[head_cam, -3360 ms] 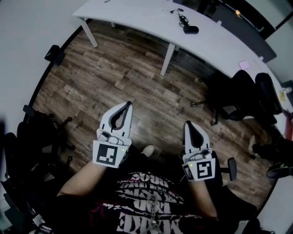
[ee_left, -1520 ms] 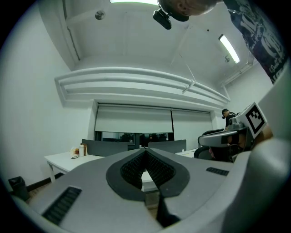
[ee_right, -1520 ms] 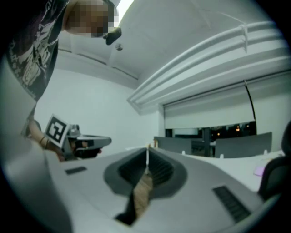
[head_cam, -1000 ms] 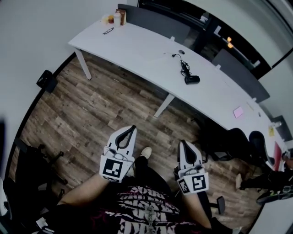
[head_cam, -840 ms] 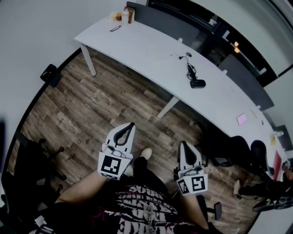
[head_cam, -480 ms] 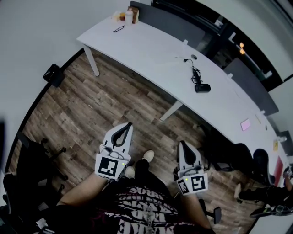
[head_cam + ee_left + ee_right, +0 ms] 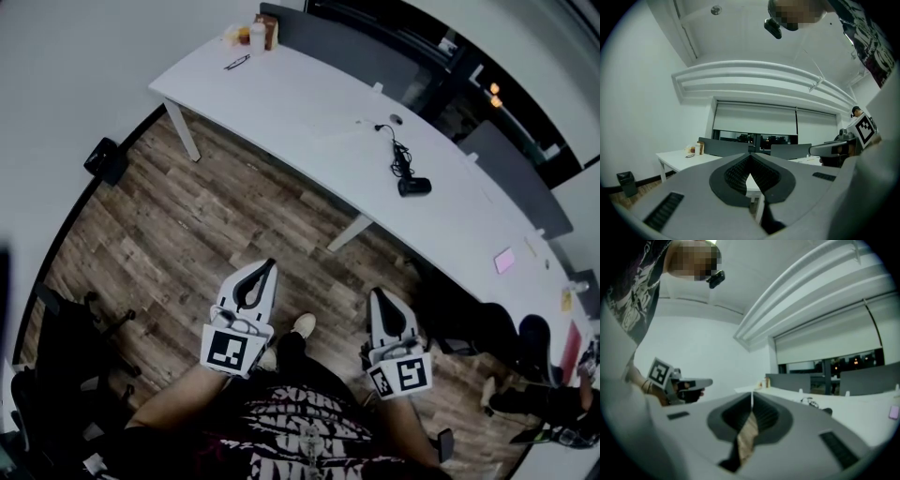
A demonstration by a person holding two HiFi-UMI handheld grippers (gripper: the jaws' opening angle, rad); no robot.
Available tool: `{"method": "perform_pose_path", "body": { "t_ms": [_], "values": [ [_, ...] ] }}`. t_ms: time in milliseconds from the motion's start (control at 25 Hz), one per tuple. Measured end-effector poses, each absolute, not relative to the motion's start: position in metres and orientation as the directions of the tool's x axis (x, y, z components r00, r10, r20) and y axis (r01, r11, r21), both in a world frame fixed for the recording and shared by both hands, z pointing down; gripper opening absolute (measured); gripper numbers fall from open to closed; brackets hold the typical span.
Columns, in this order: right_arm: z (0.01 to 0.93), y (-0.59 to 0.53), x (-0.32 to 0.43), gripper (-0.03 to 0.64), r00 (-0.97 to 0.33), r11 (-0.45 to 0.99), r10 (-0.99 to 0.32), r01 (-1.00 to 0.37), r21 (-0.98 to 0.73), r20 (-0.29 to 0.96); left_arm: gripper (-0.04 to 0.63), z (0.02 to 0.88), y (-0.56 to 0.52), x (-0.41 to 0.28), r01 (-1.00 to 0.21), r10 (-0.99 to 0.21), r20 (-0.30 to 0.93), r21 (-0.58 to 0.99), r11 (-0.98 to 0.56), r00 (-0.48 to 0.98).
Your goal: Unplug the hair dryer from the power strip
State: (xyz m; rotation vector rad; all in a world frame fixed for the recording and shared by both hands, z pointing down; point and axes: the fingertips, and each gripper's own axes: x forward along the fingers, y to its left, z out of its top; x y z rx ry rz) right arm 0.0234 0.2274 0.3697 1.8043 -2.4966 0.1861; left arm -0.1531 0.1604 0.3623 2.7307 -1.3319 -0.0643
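A black hair dryer (image 7: pixel 413 186) lies on the long white table (image 7: pixel 281 103), its black cord (image 7: pixel 401 155) coiled behind it. I cannot make out a power strip. Both grippers are held low in front of the person, over the wooden floor and well short of the table. My left gripper (image 7: pixel 266 265) is shut with nothing in it, its tips meeting in the left gripper view (image 7: pixel 750 156). My right gripper (image 7: pixel 378 293) is shut and holds nothing too (image 7: pixel 752 394). The right gripper view shows the hair dryer (image 7: pixel 827 411) small on the table ahead.
Small bottles (image 7: pixel 253 34) and a dark item (image 7: pixel 236 62) sit at the table's far left end, a pink note (image 7: pixel 504 261) at its right. Grey partitions (image 7: pixel 347 42) back the table. A black bin (image 7: pixel 101 159) stands by the wall. Office chairs stand at left (image 7: pixel 56 347) and right (image 7: pixel 497 328).
The table and hair dryer have come closer and fuller into the head view as the person walked toward them. Both grippers stayed shut in front of the body.
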Motion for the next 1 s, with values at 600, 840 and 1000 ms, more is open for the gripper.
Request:
{"method": "perform_pose_path", "body": {
  "t_ms": [600, 840, 1000],
  "values": [
    [0.371, 0.191, 0.075, 0.035, -0.288, 0.281, -0.953, -0.956, -0.081, 0.096, 0.028, 0.364, 0.119, -0.104, -0.778, -0.780, 0.022, 0.087, -0.622, 0.626],
    [0.374, 0.173, 0.098, 0.035, -0.295, 0.290, -0.952, -0.955, -0.069, 0.081, 0.028, 0.357, 0.097, -0.081, -0.785, -0.784, 0.045, 0.016, -0.620, 0.620],
    [0.372, 0.161, 0.121, 0.035, -0.297, 0.291, -0.953, -0.952, -0.096, 0.055, 0.028, 0.344, 0.083, -0.063, -0.794, -0.793, 0.037, 0.057, -0.605, 0.608]
  ]
}}
